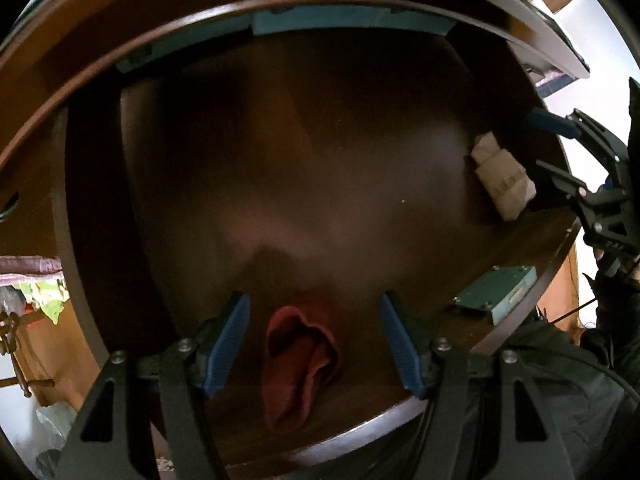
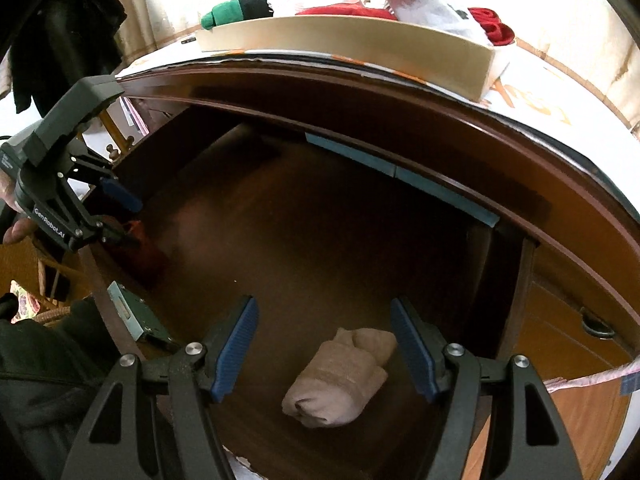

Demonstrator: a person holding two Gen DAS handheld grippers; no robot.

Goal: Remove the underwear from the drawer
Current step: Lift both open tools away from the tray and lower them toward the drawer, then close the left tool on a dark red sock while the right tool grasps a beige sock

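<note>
The dark wooden drawer [image 1: 320,160] is pulled open. My left gripper [image 1: 314,344] is open just above a dark red folded underwear [image 1: 298,364] near the drawer's front edge; the piece lies between its blue pads without touching them. My right gripper [image 2: 324,350] is open above a beige rolled underwear [image 2: 340,380] on the drawer floor [image 2: 320,240]. The beige roll also shows in the left wrist view [image 1: 502,178] at the drawer's right side. The left gripper [image 2: 116,216] shows in the right wrist view over the red piece [image 2: 144,244].
A cream tray [image 2: 348,36] holding green, white and red garments sits on the dresser top above the drawer. A metal lock plate [image 1: 496,292] is fixed inside the drawer front. A neighbouring drawer with a ring handle [image 2: 596,326] is at right.
</note>
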